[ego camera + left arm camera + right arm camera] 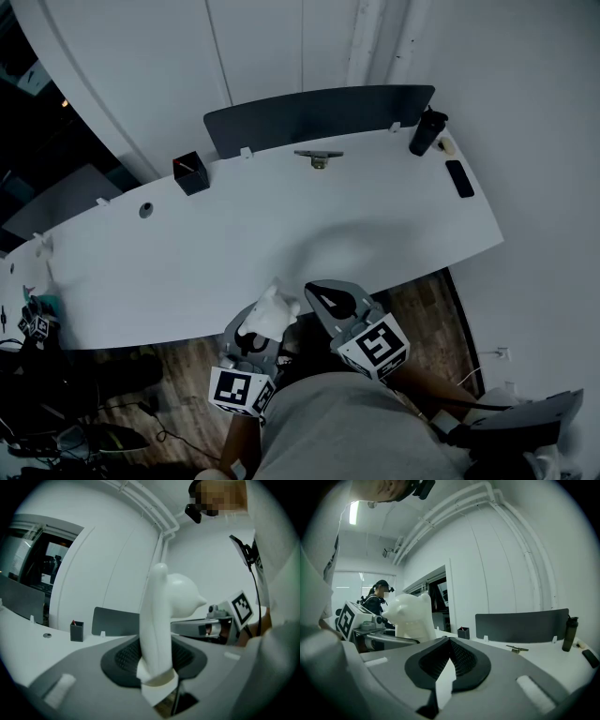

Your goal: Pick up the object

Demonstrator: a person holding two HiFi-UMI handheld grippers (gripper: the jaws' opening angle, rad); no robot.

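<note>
Head view looked steeply down on the table [281,234]. Gripper views rode close behind left claw [157,667] and right claw [449,660], facing nearly level across it; all three shared the divider panel [319,117].

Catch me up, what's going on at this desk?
A person at the white desk holds a gripper in each hand. The left gripper is clamped on a white bear-shaped figure, held in the air by the desk's front edge. The right gripper, beside it, is shut and empty.
</note>
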